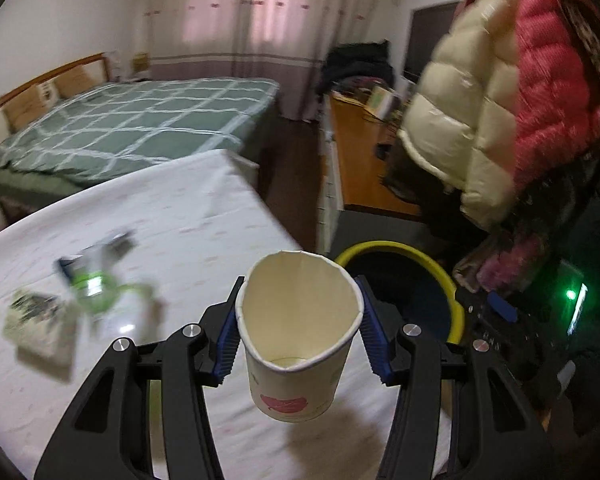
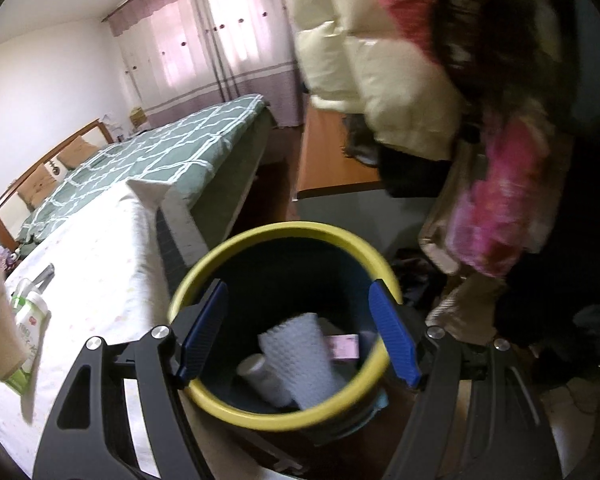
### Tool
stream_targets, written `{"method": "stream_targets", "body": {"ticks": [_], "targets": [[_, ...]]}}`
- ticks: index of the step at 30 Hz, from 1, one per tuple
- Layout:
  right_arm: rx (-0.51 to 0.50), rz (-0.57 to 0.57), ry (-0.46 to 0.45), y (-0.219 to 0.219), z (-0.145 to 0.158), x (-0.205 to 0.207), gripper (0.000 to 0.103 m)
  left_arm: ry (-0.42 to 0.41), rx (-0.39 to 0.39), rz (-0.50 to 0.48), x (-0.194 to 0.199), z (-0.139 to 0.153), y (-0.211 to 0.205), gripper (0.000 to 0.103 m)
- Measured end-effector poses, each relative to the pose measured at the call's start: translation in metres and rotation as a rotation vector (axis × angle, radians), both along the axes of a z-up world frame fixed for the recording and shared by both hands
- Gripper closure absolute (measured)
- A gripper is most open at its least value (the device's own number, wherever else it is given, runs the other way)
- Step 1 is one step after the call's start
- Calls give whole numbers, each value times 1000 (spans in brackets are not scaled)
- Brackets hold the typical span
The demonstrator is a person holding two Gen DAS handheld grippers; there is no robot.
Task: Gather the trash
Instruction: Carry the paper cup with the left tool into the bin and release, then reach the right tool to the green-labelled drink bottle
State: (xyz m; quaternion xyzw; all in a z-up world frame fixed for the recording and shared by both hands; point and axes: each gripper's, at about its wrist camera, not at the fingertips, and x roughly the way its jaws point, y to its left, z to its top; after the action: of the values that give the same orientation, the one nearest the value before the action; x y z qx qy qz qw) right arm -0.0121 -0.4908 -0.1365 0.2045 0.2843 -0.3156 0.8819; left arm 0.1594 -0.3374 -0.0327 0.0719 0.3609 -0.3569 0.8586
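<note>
Left gripper (image 1: 299,334) is squeezing a paper cup (image 1: 298,332); right gripper (image 2: 298,334) is hanging released, gripping nothing.

Blue pads are pressing the cup's rim into an oval, holding it upright above the near right part of the white-covered table (image 1: 148,216), with the yellow-rimmed bin (image 1: 428,280) just beyond it to the right. Right jaws are spreading wide over the bin, where a white roll (image 2: 300,356) is lying inside, while more blurred wrappers (image 1: 64,300) are lying on the table's left.

one paper cup (image 1: 298,336), one bin (image 2: 284,320), two beds (image 1: 136,124)
</note>
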Motion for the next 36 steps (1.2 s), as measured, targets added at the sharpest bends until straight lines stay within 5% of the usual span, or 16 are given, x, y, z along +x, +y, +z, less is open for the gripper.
{"method": "stream_targets", "body": {"ticks": [10,12,16,27,36], "targets": [[27,-78,8,-31,-9,-34,33,24,32,-146,-14,-36,-118,50],[26,-85,8,-33,-9,-36,32,16,44,-140,-15,-43,-131,34],[25,-87,10,-34,-11,-38,31,17,44,-133,-18,-46,-134,28],[27,-1,31,-8,-17,-14,30,-59,-58,39,-13,-8,-21,16],[-7,116,38,48,-10,26,30,-120,-71,333,17,-1,124,15]]}}
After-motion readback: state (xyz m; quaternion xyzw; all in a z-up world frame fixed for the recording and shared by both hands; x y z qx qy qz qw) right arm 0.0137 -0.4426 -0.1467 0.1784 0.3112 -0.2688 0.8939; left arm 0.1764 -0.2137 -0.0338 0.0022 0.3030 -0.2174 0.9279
